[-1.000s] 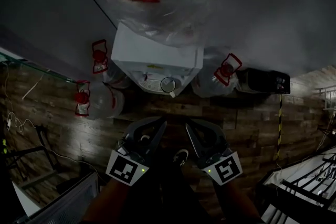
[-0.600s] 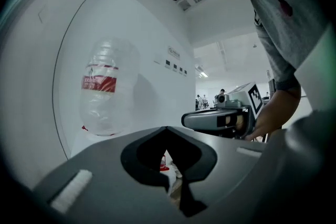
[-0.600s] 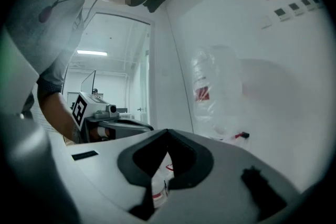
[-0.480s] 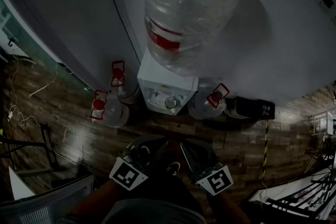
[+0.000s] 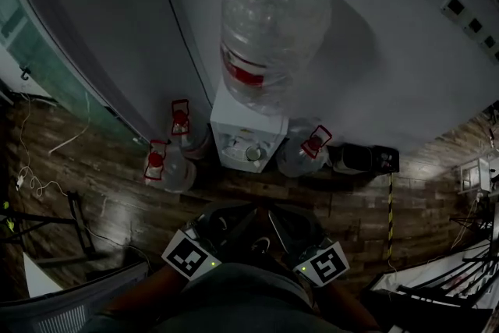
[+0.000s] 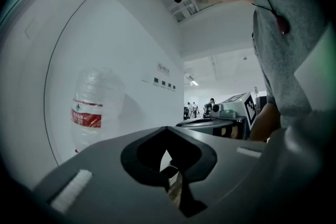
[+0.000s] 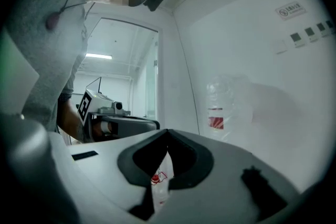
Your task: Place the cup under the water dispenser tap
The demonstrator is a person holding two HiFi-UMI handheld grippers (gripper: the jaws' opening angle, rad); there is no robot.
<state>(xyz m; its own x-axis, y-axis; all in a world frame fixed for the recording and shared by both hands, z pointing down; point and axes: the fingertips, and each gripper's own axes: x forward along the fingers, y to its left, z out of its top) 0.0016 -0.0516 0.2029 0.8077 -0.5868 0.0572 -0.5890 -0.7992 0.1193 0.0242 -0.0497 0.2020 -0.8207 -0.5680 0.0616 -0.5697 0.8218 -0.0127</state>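
Observation:
A white water dispenser (image 5: 248, 138) stands against the wall, topped by a big clear bottle (image 5: 269, 35) with a red label. A round cup (image 5: 253, 154) sits on the dispenser's front ledge, seen from above. Both grippers are held close to the person's body, well short of the dispenser. My left gripper (image 5: 231, 221) is shut, its tips meeting with nothing between them (image 6: 169, 168). My right gripper (image 5: 274, 224) is shut and empty too (image 7: 160, 165). The bottle (image 6: 92, 113) shows in the left gripper view and, as the bottle (image 7: 223, 107), in the right gripper view.
Spare water bottles with red handles lie on the wooden floor left (image 5: 168, 168) and right (image 5: 306, 152) of the dispenser. A black box (image 5: 362, 160) sits by the wall at the right, with a yellow-black striped strip (image 5: 390, 207) near it. Furniture (image 5: 47, 246) stands at the lower left.
The view has pulled up and back: the dispenser looks smaller and its whole bottle now shows. Both grippers have drawn in toward the body, still shut.

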